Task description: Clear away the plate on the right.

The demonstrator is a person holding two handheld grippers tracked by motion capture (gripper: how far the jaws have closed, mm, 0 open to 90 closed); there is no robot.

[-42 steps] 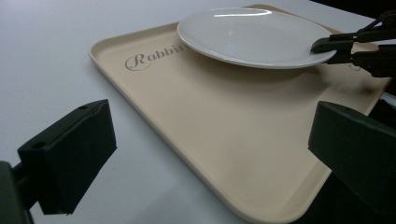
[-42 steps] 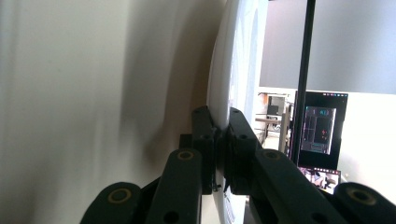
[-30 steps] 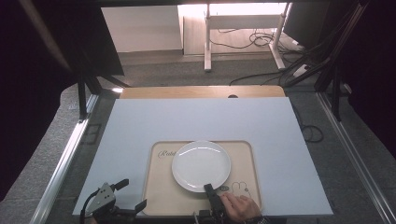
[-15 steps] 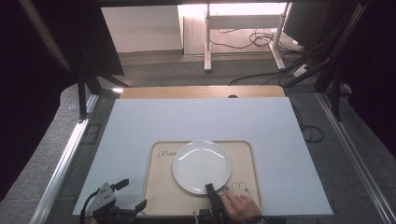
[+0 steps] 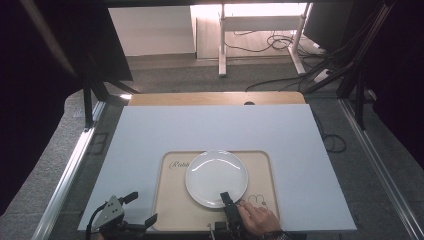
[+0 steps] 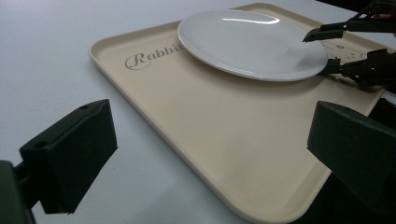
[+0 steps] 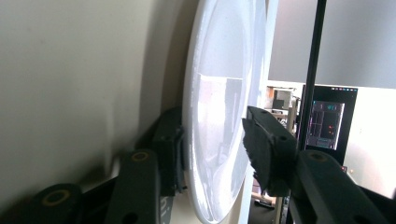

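High view: a white plate (image 5: 216, 178) lies flat on a beige tray (image 5: 172, 210), which sits on the pale surface (image 5: 210, 125) toward the person's edge; the right gripper (image 5: 227, 200) meets the plate's near-right rim, the hand (image 5: 257, 217) just behind it; the left gripper (image 5: 135, 210) hangs off the tray's near-left corner, well apart from the plate, so the right is clearly the nearer. Right gripper view: the plate's rim stands between the jaws, one jaw under it against the tray, the other above with a gap showing; the jaws have just been opening and no longer clamp the rim, by my reading. Left gripper view: those jaws stand wide with nothing between them, pointing across the tray at the plate (image 6: 252, 44). Being round, the plate has no long axis; its rim faces the right jaws edge-on, so a straight pull back would clear it. Glazed, glossy ceramic with a shallow raised rim; the tray is matte, rounded at the corners, low-lipped, printed with script.
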